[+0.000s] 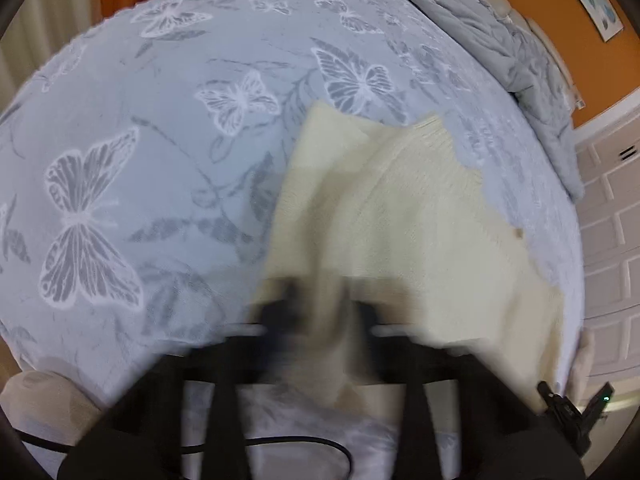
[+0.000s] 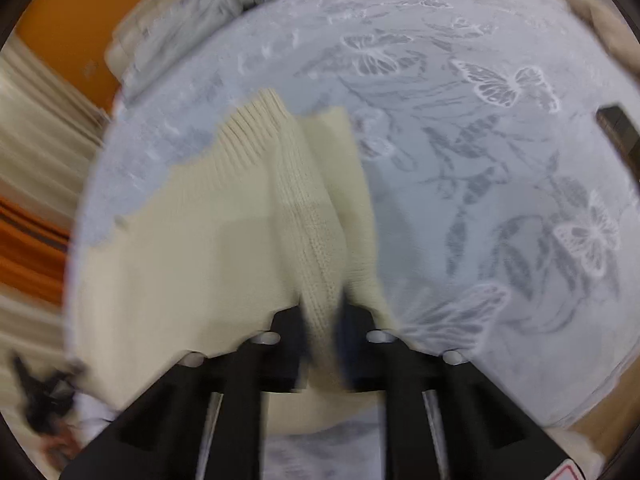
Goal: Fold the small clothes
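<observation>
A cream knit garment (image 1: pixel 400 216) lies on the pale blue butterfly bedspread (image 1: pixel 140 140). In the left wrist view my left gripper (image 1: pixel 320 312) is shut on a bunched edge of it, the picture blurred by motion. In the right wrist view the same cream knit garment (image 2: pixel 224 248) stretches away to the left, its ribbed hem (image 2: pixel 256 124) at the far end. My right gripper (image 2: pixel 322 320) is shut on a thick knit fold that rises between its black fingers (image 2: pixel 288 332). The cloth hangs lifted from both grips.
A rumpled grey duvet (image 1: pixel 492 36) lies at the head of the bed by the orange wall (image 1: pixel 560 4). The other gripper (image 1: pixel 568 408) shows at the right edge. A dark box (image 2: pixel 620 128) sits on the butterfly bedspread (image 2: pixel 500 160) at the right. Curtains (image 2: pixel 36 128) hang on the left.
</observation>
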Motion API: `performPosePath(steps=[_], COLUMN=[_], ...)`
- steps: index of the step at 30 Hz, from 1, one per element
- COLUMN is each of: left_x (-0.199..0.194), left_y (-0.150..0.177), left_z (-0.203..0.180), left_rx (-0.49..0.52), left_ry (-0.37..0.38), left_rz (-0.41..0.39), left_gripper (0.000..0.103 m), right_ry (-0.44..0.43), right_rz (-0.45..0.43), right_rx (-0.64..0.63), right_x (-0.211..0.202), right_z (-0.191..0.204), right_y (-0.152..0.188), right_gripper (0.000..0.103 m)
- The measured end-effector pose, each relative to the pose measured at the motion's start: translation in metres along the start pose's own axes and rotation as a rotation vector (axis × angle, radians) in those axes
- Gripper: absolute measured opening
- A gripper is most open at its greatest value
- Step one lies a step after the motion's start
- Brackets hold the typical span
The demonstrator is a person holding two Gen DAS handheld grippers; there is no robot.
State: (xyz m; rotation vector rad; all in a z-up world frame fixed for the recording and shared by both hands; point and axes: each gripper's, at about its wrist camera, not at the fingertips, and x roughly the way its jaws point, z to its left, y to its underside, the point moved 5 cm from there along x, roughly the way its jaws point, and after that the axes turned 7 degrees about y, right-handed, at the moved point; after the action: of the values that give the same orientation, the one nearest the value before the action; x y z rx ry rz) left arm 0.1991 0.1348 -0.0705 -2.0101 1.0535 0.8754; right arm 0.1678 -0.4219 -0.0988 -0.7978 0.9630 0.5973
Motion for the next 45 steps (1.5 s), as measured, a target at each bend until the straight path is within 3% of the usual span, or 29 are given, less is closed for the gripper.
performPosePath(steps=[2,5,7,10,13,15,16,18,20,22,25,28,29,30,31,32,33,35,41,43,45], left_x=[-0.025,-0.05,-0.041,-0.004,-0.006,-0.021,-0.028,-0.041,-0.039,-0.018,0.028,0.068,0.077,0.089,0.095,0.093,0.086,0.072,-0.027,-0.038,-0.03], left_y=[-0.005,-0.001,0.014,0.03,0.031,0.024,0.02,0.003,-0.015,-0.035,-0.057,-0.07,-0.068,-0.065,-0.06,-0.058,-0.056,-0.053,-0.063,-0.077,-0.087], left_z=[-0.006,-0.013,0.0,0.033,0.038,0.026,0.018,-0.005,-0.028,-0.05,-0.066,-0.064,-0.062,-0.06,-0.061,-0.061,-0.063,-0.067,-0.107,-0.119,-0.118], left_rx=[-0.051,-0.025,-0.04,-0.056,-0.089,-0.045,-0.02,0.039,0.085,0.118,0.154,0.151,0.146,0.141,0.138,0.135,0.133,0.113,0.112,0.127,0.126], left_ry=[0.086,0.087,0.028,-0.108,-0.074,-0.067,-0.062,-0.017,0.015,0.029,-0.001,-0.094,-0.133,-0.149,-0.138,-0.139,-0.112,-0.067,0.128,0.124,0.087], left_rz=[-0.009,-0.015,0.024,0.065,0.032,0.0,-0.02,-0.08,-0.116,-0.101,-0.057,-0.011,0.015,0.067,0.103,0.095,0.085,0.082,-0.075,-0.121,-0.131], left_gripper=[0.007,0.007,0.007,0.008,0.012,0.034,0.042,0.073,0.083,0.086,0.086,0.085,0.074,0.055,0.05,0.035,0.013,0.01,0.009,0.009,0.01], right_ry=[-0.065,-0.062,0.023,0.134,0.103,0.123,0.132,0.132,0.118,0.103,0.157,0.194,0.185,0.167,0.146,0.119,0.11,0.076,-0.142,-0.154,-0.096], right_rz=[-0.037,-0.061,-0.014,0.144,0.117,0.057,0.024,-0.05,-0.073,-0.057,-0.054,0.005,0.051,0.074,0.068,0.061,0.06,0.005,-0.186,-0.23,-0.23], right_rx=[0.023,-0.049,-0.096,-0.06,-0.008,-0.06,-0.087,-0.146,-0.191,-0.227,-0.264,-0.242,-0.22,-0.199,-0.176,-0.158,-0.151,-0.165,-0.165,-0.178,-0.19], right_x=[-0.027,-0.052,-0.037,0.017,0.006,-0.012,-0.02,-0.03,-0.023,-0.006,0.027,0.062,0.075,0.081,0.081,0.076,0.071,0.048,-0.052,-0.067,-0.051], right_z=[0.005,0.013,0.007,-0.023,-0.023,-0.014,-0.009,0.006,0.021,0.035,0.053,0.051,0.049,0.046,0.045,0.045,0.045,0.052,0.082,0.09,0.091], right_y=[-0.008,-0.004,0.008,0.03,0.025,0.016,0.01,-0.009,-0.032,-0.053,-0.079,-0.084,-0.081,-0.079,-0.078,-0.076,-0.074,-0.069,-0.08,-0.095,-0.106], right_gripper=[0.009,0.009,0.009,0.011,0.021,0.024,0.033,0.053,0.056,0.056,0.057,0.06,0.057,0.049,0.03,0.014,0.009,0.009,0.008,0.008,0.008])
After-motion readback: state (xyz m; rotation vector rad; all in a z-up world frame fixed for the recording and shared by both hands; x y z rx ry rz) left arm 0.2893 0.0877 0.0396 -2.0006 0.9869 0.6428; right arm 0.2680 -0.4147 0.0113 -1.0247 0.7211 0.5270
